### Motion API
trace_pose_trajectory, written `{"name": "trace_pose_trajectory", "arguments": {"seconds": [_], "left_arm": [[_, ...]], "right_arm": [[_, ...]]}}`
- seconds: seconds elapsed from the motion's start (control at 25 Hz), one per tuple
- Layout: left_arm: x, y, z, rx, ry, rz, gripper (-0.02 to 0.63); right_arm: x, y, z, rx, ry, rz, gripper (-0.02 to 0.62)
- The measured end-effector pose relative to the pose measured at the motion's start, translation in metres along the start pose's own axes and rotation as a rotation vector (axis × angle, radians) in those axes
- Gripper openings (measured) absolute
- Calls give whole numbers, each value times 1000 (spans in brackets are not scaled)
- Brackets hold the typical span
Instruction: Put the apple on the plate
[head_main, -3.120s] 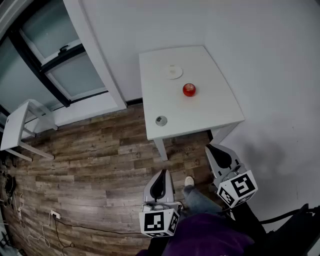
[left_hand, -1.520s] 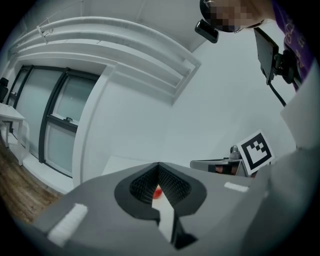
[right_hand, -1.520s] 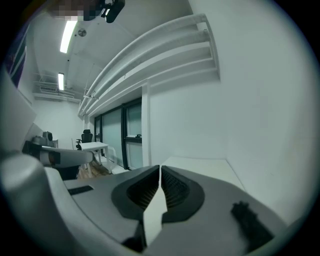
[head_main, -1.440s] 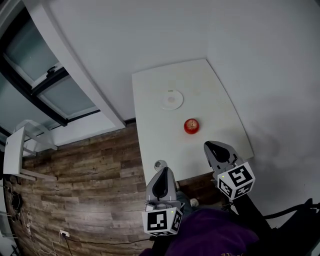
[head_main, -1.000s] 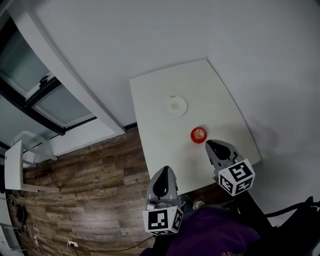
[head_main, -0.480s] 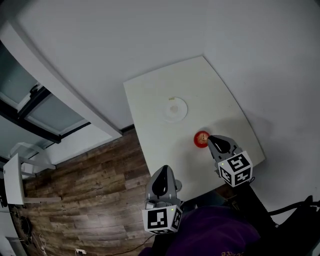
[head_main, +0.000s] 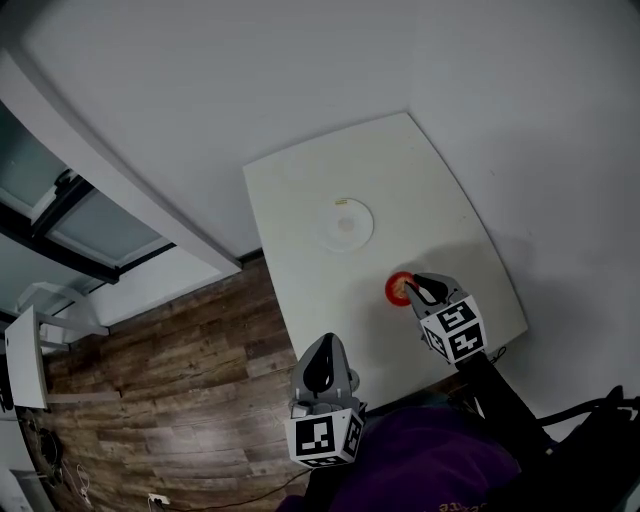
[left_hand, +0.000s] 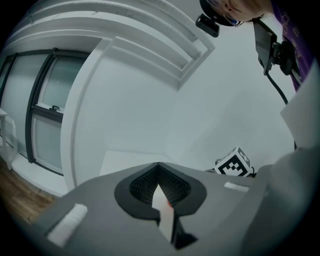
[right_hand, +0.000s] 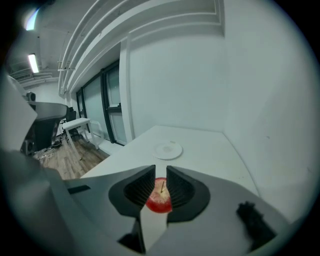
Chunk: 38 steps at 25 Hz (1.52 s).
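Observation:
A red apple (head_main: 395, 289) with a stem sits on the white table (head_main: 300, 200), toward its near right side. The small white plate (head_main: 345, 224) lies empty farther back, near the middle. My right gripper (head_main: 413, 288) hovers right at the apple, its tips just over the fruit's near side. In the right gripper view the apple (right_hand: 160, 198) shows through the narrow gap of the right gripper (right_hand: 160, 167), which is slightly open and holds nothing; the plate (right_hand: 168, 149) lies beyond. My left gripper (head_main: 322, 343) hangs shut at the table's near edge, its jaws meeting at the left gripper (left_hand: 159, 164) tip.
White walls close the table in at the back and right. Wooden floor (head_main: 150, 400) and a dark-framed window (head_main: 60, 200) are to the left, with a small white side table (head_main: 18, 355) at the far left. The right gripper's marker cube (left_hand: 234, 164) shows beside the left one.
The person has walked up to the table. My right gripper has moved forward from the table's near edge to the apple. The left gripper stays low at the near edge.

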<state>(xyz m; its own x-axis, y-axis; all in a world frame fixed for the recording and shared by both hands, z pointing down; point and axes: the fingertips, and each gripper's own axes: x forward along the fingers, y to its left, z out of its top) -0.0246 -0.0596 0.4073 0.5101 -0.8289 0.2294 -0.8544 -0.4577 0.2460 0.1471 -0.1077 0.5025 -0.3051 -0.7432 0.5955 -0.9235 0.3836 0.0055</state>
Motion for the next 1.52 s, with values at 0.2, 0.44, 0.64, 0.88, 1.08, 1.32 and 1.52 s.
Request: {"name": "trace_pose_trajectory", "arguments": {"seconds": [0.2,0.44,0.64,0.88,1.08,1.32,1.52], "left_arm": [[4,10,-4,-8,13,34,7],[8,14,-8,-15,21,50,6],[9,16,-7,-16,22,58,7],[10,19,-6,-13,22,57,6],[10,21,-5,-15,19,62,7],[10,24,-6,-13,18,61,6],[10,27,-4,-17,16,61,8]], "right_arm": [[18,-2,-14,-28,63,4,60],[30,-5,-24,-44,108,1,60],[34,-3,-29,-51,130,4,60],[38,-4,-34,-48,154,1,60],[38,-2,-36,-50,167,9,58],[39,0,-38,-54,175,6,18],[39,1,-35,-52,177,13,14]]}}
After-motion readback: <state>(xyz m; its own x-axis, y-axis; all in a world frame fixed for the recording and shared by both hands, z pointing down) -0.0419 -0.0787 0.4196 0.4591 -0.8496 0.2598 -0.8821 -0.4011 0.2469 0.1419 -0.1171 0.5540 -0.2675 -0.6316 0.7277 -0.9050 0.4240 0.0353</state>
